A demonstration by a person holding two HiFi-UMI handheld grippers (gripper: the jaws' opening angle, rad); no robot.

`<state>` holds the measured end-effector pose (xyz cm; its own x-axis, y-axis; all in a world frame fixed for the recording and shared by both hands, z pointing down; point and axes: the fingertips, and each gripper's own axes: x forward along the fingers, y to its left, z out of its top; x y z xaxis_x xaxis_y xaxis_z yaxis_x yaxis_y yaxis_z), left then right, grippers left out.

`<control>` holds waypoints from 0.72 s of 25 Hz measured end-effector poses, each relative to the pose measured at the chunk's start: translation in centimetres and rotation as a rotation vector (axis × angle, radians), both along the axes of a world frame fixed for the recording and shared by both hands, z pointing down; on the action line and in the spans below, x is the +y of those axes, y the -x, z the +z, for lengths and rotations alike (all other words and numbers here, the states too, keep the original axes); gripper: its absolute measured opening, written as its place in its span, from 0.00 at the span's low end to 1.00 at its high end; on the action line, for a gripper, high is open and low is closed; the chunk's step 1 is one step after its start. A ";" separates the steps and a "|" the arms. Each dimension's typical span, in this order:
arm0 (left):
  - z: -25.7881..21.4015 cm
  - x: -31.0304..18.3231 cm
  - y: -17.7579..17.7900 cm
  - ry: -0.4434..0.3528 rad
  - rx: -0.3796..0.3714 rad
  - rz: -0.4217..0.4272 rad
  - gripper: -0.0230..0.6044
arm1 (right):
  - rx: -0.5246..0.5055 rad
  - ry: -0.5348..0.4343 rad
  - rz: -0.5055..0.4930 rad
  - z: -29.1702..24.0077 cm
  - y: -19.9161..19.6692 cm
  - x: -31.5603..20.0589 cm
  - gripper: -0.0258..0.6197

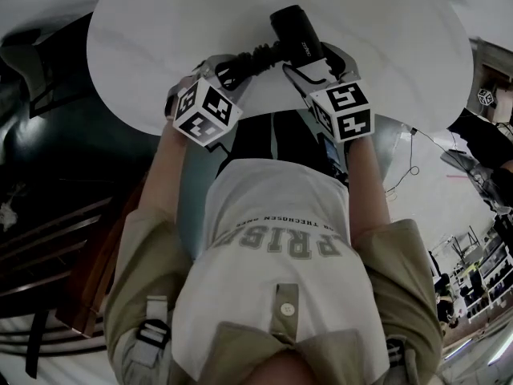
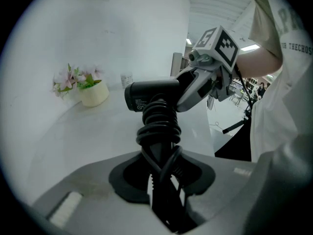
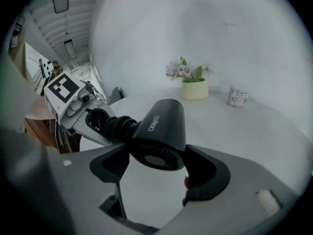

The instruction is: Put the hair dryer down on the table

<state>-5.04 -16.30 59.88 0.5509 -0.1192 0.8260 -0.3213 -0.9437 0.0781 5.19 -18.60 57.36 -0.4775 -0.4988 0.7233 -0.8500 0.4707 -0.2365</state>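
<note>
Hair dryer: black, clamped between both claws, over the white counter, apparently not yet resting on it. Right claw closed on the barrel at its grilled rear end, gripped from both sides. Left claw closed on the handle, over the coiled cord wound round it, with a strand trailing down between the jaws.

Step in hand, as judged: lowering to the surface.
- Lower both claws together and level, to land barrel and handle at once rather than one end first.
- Set down on the bare patch directly beneath the claws; ample room there.
- Hold the grip until firm contact, then release and draw each claw straight back, to avoid rolling the round barrel.
- Mind the cord at the left claw: risk of a snagged loop on withdrawal.
- Stay short of the flower pot and the small jar, both well beyond the claws, toward the counter's far side.

Hidden or doubtful:
- Gap between dryer underside and counter not readable from any view.
- Nozzle end turned away from the right claw's camera.
- Plug and free end of the cord not seen.
- Lower handle lost in shadow inside the left claw; exact pad contact hard to make out behind the cord.
</note>
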 end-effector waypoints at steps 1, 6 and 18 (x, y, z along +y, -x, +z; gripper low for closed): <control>0.2 0.0 0.0 0.003 -0.004 0.004 0.25 | 0.001 0.006 0.001 0.2 0.0 0.0 0.60; 1.1 0.2 0.3 0.023 -0.016 0.017 0.25 | 0.003 0.033 0.005 1.3 0.3 0.3 0.60; 3.0 1.3 0.7 0.069 -0.028 0.038 0.25 | 0.047 0.049 -0.014 2.4 0.3 0.8 0.59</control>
<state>-5.73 -15.03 62.85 0.5303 -0.0405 0.8469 -0.2883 -0.9479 0.1352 4.87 -17.80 59.73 -0.4491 -0.4560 0.7684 -0.8542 0.4715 -0.2194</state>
